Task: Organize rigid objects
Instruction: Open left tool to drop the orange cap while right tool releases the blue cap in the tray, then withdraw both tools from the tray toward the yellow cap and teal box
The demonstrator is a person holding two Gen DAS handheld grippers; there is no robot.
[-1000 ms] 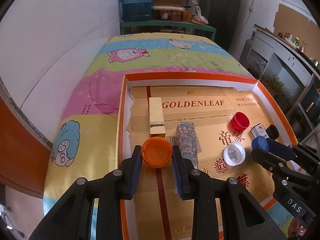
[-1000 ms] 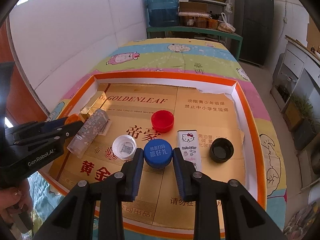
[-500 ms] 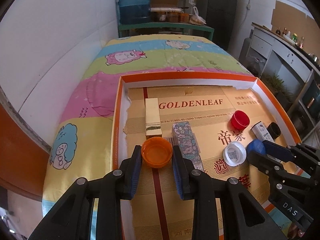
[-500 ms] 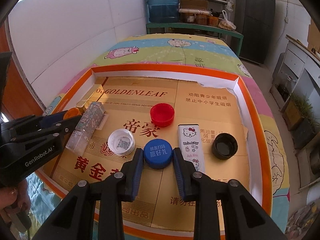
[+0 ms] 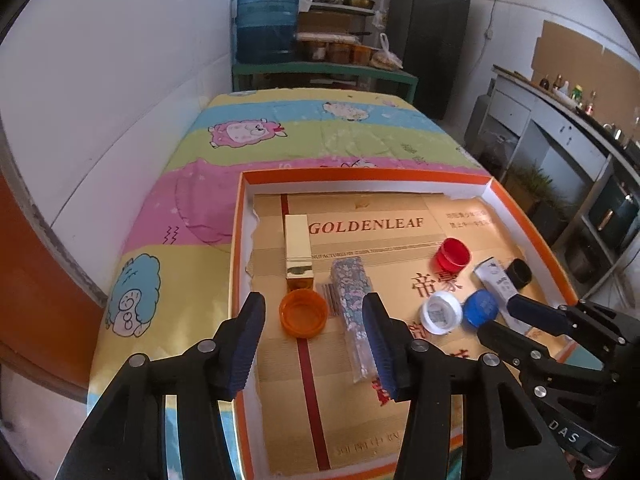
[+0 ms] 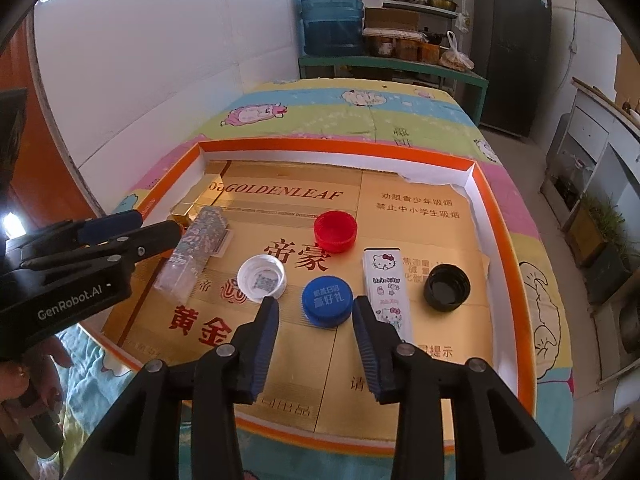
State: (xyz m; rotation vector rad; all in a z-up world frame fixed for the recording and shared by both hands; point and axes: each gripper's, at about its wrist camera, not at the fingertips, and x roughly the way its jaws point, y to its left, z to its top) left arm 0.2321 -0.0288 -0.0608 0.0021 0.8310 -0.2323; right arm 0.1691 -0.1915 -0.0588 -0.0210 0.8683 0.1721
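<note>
Tray (image 5: 239, 240) on bedspread; both grippers' fingers spread wide, gripping nothing, caps free.

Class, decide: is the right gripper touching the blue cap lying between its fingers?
Apart. The right wrist view shows the right gripper open, with gold cardboard visible between each finger and the blue cap.

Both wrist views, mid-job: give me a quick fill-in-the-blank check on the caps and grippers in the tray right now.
1. The left gripper stands open around the round plastic cap coloured ____.
2. The right gripper stands open around the printed round blue bottle cap, which lies between the white cap and the tall white ____ tin.
3. The black cap lies with its hollow side facing ____.

Missing words: orange; Hello Kitty; up
</note>
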